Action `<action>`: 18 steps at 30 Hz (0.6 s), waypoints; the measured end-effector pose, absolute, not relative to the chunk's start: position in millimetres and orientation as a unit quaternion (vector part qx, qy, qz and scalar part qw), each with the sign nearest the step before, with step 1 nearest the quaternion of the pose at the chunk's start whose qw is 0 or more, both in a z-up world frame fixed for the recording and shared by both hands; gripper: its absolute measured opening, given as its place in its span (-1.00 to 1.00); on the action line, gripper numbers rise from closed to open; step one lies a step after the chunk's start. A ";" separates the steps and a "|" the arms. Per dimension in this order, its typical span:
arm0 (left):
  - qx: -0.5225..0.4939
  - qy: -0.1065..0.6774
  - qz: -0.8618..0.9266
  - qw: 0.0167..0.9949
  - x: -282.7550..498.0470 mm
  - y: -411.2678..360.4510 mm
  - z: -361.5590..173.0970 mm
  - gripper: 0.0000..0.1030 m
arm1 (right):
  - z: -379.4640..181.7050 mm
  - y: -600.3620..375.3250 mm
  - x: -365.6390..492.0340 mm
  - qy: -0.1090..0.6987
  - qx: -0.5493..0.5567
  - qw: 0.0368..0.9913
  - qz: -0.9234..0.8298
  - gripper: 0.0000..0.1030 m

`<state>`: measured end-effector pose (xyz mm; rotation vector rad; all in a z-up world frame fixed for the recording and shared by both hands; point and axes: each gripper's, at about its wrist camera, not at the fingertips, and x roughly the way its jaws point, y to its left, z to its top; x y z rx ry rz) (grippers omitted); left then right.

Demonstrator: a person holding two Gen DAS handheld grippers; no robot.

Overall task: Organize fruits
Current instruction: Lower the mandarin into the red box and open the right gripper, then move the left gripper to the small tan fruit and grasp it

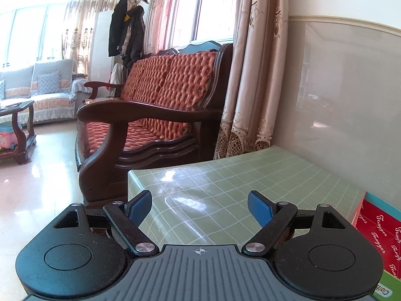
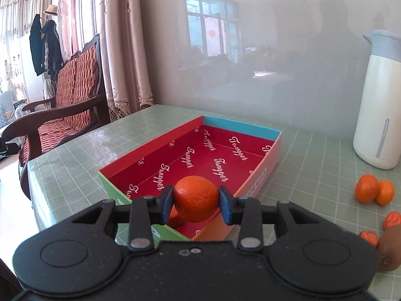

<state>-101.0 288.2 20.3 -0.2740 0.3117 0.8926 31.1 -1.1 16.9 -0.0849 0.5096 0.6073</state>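
In the right wrist view my right gripper [image 2: 196, 204] is shut on an orange tangerine [image 2: 196, 198], held over the near end of a shallow cardboard box [image 2: 155, 140] with a red printed lining. Another orange fruit [image 2: 175, 217] lies in the box, mostly hidden behind the left finger. Two tangerines [image 2: 374, 189] sit on the table to the right, with more orange pieces [image 2: 393, 219] and a brown kiwi [image 2: 389, 249] nearer the edge. In the left wrist view my left gripper [image 1: 199, 208] stands open with nothing between its fingers, above the green table; the box's corner [image 1: 376, 222] shows at the right.
A green grid-patterned tablecloth [image 2: 75, 170] covers the table against a grey glossy wall. A white jug [image 2: 379, 105] stands at the back right. A wooden sofa with red cushions [image 1: 155, 105] stands beyond the table's left edge, next to curtains [image 1: 250, 80].
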 end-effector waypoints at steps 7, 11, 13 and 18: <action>-0.121 0.149 0.425 0.885 -98.5 282.4 21.5 0.62 | 16.2 -1.9 29.7 0.244 -0.040 0.924 0.292 -0.25; -0.115 0.151 0.416 0.889 -95.6 277.5 22.6 0.62 | 18.3 -11.1 28.9 0.235 -0.031 0.931 0.276 -0.23; -0.111 0.152 0.408 0.893 -92.6 272.6 23.6 0.62 | 19.9 -17.9 28.5 0.231 -0.026 0.936 0.264 -0.22; -0.095 0.152 0.372 0.911 -78.5 246.7 27.3 0.62 | 23.7 -40.5 28.4 0.222 -0.012 0.948 0.226 -0.17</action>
